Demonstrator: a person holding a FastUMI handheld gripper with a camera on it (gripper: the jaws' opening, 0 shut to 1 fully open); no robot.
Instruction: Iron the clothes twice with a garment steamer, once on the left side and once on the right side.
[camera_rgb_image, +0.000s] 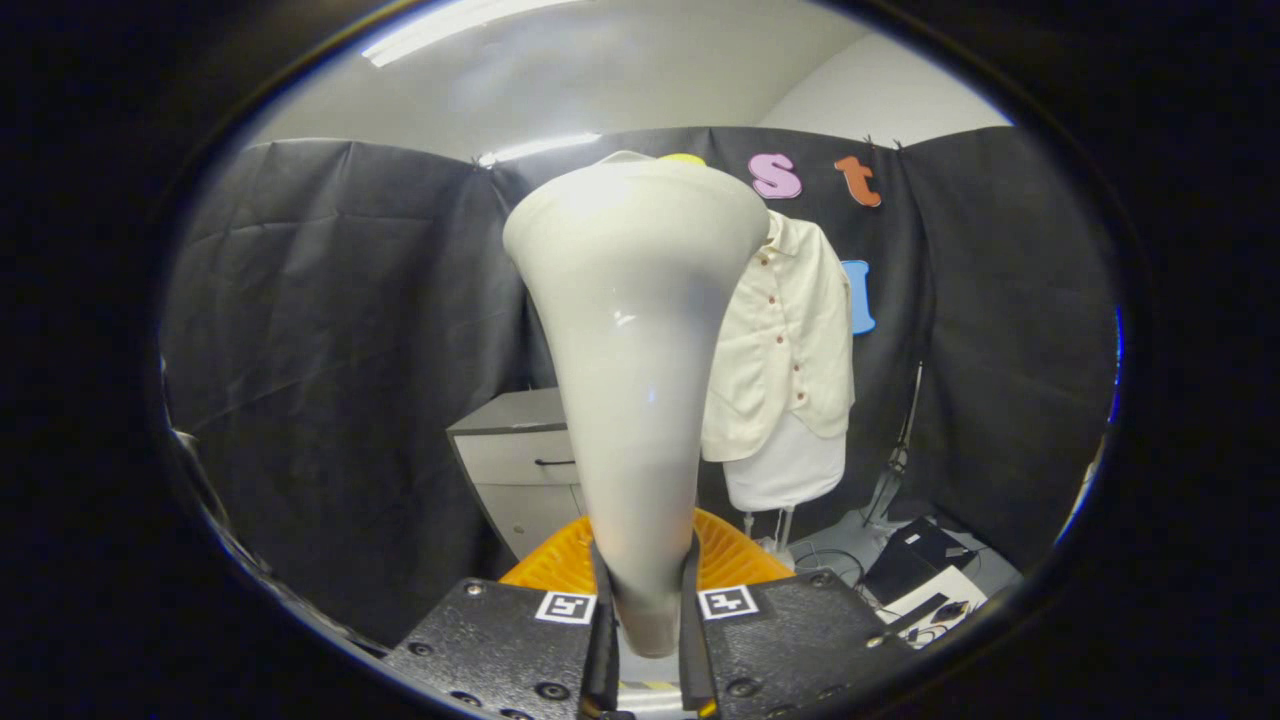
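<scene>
I am holding the tool (645, 610) with its 2 fingers (603, 600) pinching the narrow handle end of the garment steamer (635, 340), 1 finger pressing on each side. The steamer is standing upright between them, widening toward its white head, which is rising high ahead of me and covering part of what lies beyond. Past it, just to its right, a cream button-up shirt (785, 340) is hanging on a white dress form (785, 470) against the black cloth wall; the steamer head is looking well apart from the shirt, not touching it. An orange ribbed basket (545, 565) is sitting just ahead of the fingers, behind the handle. Beyond it, to the left of the dress form, a grey drawer cabinet (515, 450) is standing. A dark box (915, 560) and cables are lying on the floor beside the form's stand.
</scene>
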